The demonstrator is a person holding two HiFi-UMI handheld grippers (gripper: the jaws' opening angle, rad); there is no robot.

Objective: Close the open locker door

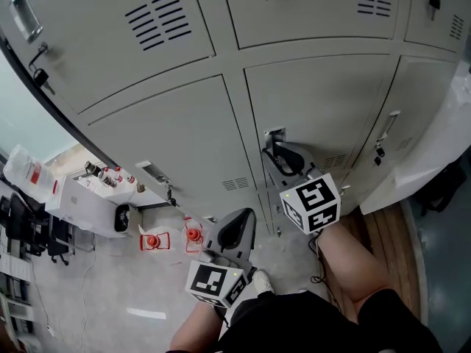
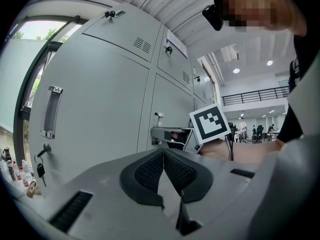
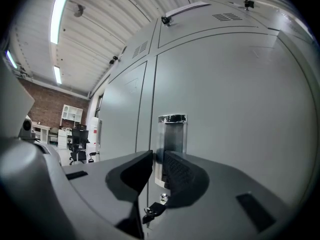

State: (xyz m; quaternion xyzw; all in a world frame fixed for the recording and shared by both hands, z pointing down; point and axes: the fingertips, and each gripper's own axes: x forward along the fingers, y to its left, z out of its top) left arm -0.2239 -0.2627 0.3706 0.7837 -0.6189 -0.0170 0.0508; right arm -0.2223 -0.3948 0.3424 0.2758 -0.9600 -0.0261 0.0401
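Pale grey sheet-metal locker door (image 1: pixel 324 101), lower row, mid-bank of the grey steel lockers (image 1: pixel 162 131). In the head view it sits flush w/ the doors either side, seams even. Can't tell if it's latched. Its recessed chrome pull handle (image 3: pixel 172 134) is set at the door's left edge. A small dark key (image 3: pixel 152 212) hangs from the lock just below it.

R gripper (image 3: pixel 157 156), grey body w/ black ribbed pads, points level at the door. Its jaws are drawn in to a thin slit & pinch the handle's left lip, nothing else btw them. Its white cube w/ black square markers (image 1: pixel 312 203) sits just behind the jaws, w/ the person's bare forearm (image 1: pixel 353 259) behind that.

L gripper (image 2: pixel 163 151), same build, is held lower & to the left of the R one in the head view, short of the lockers & touching none. Its pads meet tip to tip w/ nothing in them. Its own marker cube (image 1: pixel 213 282) is near the bottom edge of that view.

Left of it on the pale floor (image 1: pixel 118 285) are some small red-and-white items (image 1: pixel 193 235), & further left a white low unit (image 1: pixel 88 204) w/ little bottles on top.
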